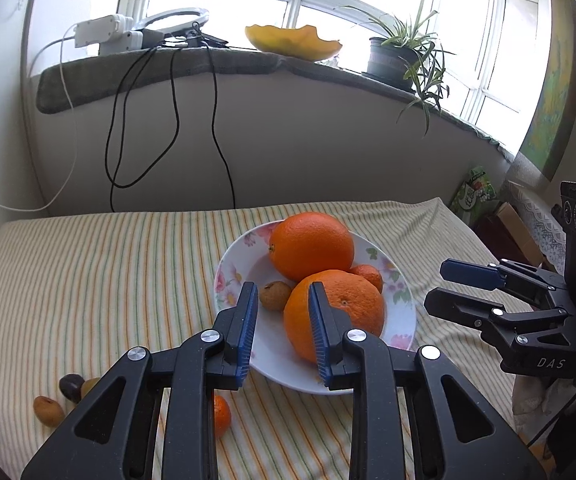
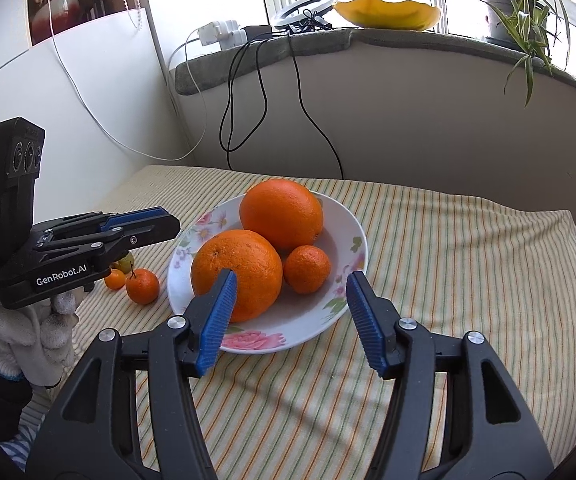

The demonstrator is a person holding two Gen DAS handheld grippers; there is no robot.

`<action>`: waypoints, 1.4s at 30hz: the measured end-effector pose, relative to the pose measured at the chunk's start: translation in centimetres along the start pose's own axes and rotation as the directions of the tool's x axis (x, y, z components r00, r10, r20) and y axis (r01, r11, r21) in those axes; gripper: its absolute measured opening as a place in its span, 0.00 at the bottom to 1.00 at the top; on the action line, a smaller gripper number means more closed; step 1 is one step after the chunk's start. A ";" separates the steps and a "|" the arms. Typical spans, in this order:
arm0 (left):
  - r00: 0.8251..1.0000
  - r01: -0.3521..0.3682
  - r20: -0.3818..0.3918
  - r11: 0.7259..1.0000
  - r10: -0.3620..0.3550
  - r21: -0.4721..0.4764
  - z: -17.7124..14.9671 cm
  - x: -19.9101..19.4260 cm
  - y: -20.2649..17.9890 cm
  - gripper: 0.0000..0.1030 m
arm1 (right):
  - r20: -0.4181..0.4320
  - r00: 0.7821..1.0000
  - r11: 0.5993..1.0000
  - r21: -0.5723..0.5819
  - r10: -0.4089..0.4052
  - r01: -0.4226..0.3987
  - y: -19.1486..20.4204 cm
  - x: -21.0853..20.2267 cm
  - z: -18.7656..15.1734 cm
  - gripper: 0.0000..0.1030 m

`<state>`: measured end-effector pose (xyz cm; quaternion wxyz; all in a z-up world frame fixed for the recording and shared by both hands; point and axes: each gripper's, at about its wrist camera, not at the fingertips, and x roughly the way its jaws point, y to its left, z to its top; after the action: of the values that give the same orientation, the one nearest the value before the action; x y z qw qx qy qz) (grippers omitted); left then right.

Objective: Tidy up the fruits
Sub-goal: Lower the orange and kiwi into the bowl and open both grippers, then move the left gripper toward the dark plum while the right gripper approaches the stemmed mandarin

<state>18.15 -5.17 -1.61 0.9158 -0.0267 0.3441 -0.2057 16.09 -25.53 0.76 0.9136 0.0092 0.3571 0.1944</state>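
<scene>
Currently, loose fruits remain on the desk (image 2: 447, 240) left of the plate (image 2: 351, 256): a mandarin (image 2: 142, 286) and smaller pieces. They lie just below and near the left tongs (image 1: 282, 324), which are nearer than the right tongs (image 2: 288, 320). Left tongs: moderately apart, holding nothing. Right tongs: wide apart, empty, hovering at the plate's near rim.

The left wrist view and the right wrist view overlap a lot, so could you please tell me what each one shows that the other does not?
Only the left wrist view shows the small brown fruit in the plate and the dark and tan fruits on the cloth. Only the right wrist view shows the gloved hand holding the left tool and a green fruit behind it. Both show the floral plate, two large oranges, a small mandarin and the striped cloth.
</scene>
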 end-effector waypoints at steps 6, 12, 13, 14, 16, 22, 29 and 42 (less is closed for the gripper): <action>1.000 -0.020 0.023 1.000 0.019 0.012 -0.3 -1.6 -0.1 0.39 | 0.022 1.000 1.000 -0.011 -0.001 0.001 1.2 -1.2 -0.1 0.67; 0.998 -0.045 0.052 0.999 0.044 0.015 -0.6 -3.5 0.3 0.49 | 0.046 0.999 1.000 -0.028 0.001 0.001 2.9 -2.3 -0.2 0.82; 0.997 -0.048 0.057 0.999 0.047 0.015 -0.7 -3.7 0.4 0.50 | 0.048 0.999 1.000 -0.029 0.003 -0.002 3.2 -2.4 -0.2 0.83; 0.997 -0.052 0.061 0.998 0.051 0.016 -0.7 -4.0 0.5 0.51 | 0.050 0.999 0.999 -0.031 0.006 -0.005 3.5 -2.6 -0.2 0.84; 0.996 -0.061 0.068 0.998 0.059 0.017 -0.9 -4.6 0.6 0.52 | 0.052 0.999 0.999 -0.040 0.011 -0.009 4.1 -2.7 -0.2 0.88; 0.993 -0.085 0.088 0.996 0.083 0.022 -1.5 -6.2 1.1 0.58 | 0.049 0.999 0.997 -0.072 0.022 -0.019 5.9 -3.0 -0.3 0.88; 0.989 -0.109 0.100 0.994 0.108 0.004 -2.4 -7.9 2.5 0.58 | 0.060 0.997 0.995 -0.091 0.042 -0.036 7.7 -3.5 -0.5 0.89; 0.975 -0.195 0.081 0.973 0.206 -0.122 -5.6 -11.3 9.9 0.58 | 0.042 0.991 0.982 -0.150 0.126 -0.119 11.9 -2.4 -0.4 0.88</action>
<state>10.45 8.85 -0.71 0.9438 -0.0534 0.3132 -0.0908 10.08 -15.42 3.83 0.9070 -0.0311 0.3169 0.2758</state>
